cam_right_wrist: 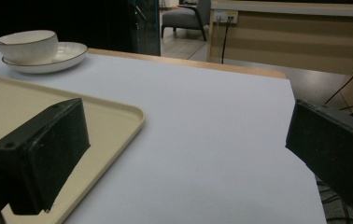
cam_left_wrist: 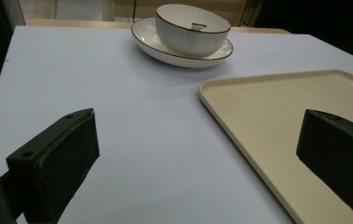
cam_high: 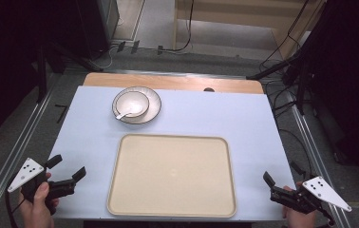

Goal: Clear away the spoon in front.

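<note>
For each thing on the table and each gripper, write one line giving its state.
Tray: flat on the table, nothing on it.
Plate: upright, carrying the bowl.
Bowl: upright on the plate, spoon inside.
Spoon: resting in the bowl.
Left gripper: open, holding nothing.
Right gripper: open, holding nothing.

Pale blue table top (cam_high: 244, 123), beige tray (cam_high: 173, 175), plate (cam_high: 155, 107) under bowl (cam_high: 131, 103)

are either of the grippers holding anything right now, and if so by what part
Nothing is held. The left gripper and right gripper both stand open over the table, either side of the tray.
</note>
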{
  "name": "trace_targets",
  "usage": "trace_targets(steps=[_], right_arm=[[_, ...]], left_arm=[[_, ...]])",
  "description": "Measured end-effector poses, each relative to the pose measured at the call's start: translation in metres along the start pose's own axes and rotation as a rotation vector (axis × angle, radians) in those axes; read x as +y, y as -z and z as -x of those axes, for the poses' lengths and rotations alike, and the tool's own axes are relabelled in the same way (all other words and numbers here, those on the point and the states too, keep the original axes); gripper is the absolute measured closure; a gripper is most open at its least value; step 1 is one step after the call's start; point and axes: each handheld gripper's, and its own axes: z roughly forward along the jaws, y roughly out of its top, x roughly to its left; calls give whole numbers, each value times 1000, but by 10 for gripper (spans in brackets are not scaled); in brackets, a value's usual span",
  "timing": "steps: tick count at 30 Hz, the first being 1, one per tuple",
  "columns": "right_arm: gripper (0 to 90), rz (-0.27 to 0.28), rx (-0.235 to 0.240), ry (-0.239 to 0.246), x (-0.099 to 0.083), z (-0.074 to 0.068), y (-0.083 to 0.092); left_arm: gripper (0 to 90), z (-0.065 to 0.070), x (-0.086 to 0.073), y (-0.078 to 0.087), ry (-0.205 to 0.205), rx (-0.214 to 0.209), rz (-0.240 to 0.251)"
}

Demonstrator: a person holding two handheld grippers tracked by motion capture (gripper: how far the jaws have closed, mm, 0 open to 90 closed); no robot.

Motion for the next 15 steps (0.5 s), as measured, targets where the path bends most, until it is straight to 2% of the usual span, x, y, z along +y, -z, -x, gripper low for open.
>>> trace_targets(steps=[5, 12, 15], right_arm=[[0, -2, 4, -13, -2, 2, -1], [0, 3, 5, -4, 0, -1, 0], [0, 3, 3, -3, 0, 0, 0]], left_arm=[[0, 5, 4, -1, 6, 15, 7], [0, 11, 21, -8, 14, -1, 16], [0, 15, 29, -10, -3, 37, 13]])
